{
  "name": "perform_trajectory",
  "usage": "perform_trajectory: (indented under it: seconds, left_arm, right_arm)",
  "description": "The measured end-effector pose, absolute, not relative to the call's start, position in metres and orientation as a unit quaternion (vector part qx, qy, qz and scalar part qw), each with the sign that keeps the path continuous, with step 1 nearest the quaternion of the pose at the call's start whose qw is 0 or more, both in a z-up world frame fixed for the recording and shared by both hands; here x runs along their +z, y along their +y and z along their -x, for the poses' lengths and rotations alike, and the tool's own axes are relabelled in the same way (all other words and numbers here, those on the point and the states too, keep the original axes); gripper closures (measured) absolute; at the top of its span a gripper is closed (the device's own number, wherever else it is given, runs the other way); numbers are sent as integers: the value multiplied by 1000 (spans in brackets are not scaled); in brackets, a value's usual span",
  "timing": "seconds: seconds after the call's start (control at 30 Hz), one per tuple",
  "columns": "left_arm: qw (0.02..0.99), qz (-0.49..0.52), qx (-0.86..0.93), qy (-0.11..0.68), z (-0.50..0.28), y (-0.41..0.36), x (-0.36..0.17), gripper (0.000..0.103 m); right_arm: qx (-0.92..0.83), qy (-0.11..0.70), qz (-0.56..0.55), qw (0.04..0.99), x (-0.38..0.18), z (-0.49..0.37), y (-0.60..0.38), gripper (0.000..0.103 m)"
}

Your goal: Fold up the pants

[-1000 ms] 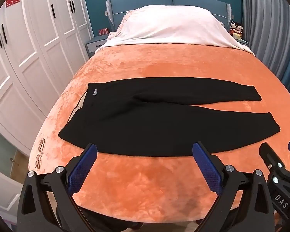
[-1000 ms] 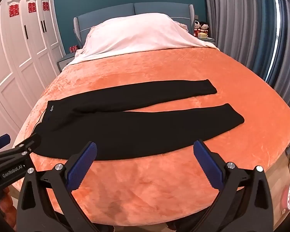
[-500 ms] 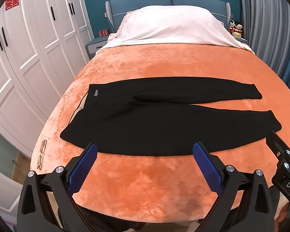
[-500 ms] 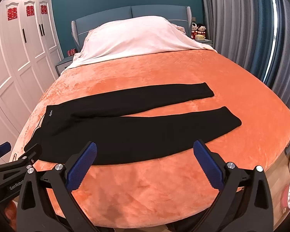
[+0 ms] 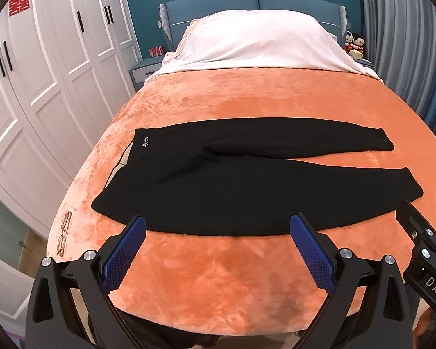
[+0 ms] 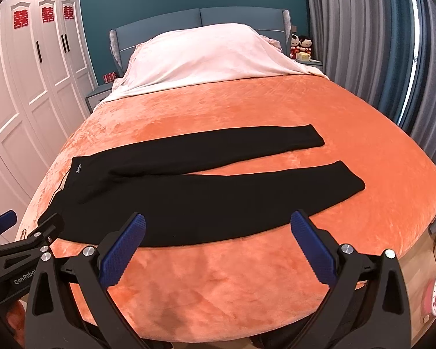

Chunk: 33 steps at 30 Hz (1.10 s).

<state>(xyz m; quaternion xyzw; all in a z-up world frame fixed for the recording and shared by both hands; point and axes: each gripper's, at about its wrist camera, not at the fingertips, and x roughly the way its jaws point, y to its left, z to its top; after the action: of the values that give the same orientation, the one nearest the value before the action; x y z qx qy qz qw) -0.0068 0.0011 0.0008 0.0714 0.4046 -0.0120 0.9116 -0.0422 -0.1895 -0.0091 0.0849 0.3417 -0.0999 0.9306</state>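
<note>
The long black fabric pants [image 5: 241, 180] lie flat and unfolded across the fuzzy orange bed blanket [image 5: 247, 276], waistband left, legs running right. Both the left gripper [image 5: 218, 250] and right gripper [image 6: 218, 247] hover with blue-padded jaws wide apart, holding nothing. I'd guess the risk is pinching plush blanket along with the near hem.

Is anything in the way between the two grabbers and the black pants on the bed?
No. Only bare orange blanket lies between the open left gripper, the open right gripper and the pants. The glasses sit off to the side.
</note>
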Motion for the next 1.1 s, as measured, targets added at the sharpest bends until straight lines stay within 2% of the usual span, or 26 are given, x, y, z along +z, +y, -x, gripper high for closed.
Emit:
perform_trajectory:
  seconds: [1.1]
  left_arm:
    - [910, -72, -9, 408, 7, 0, -5, 6]
  right_arm:
    - [-100, 349, -86, 928, -11, 40, -187, 5]
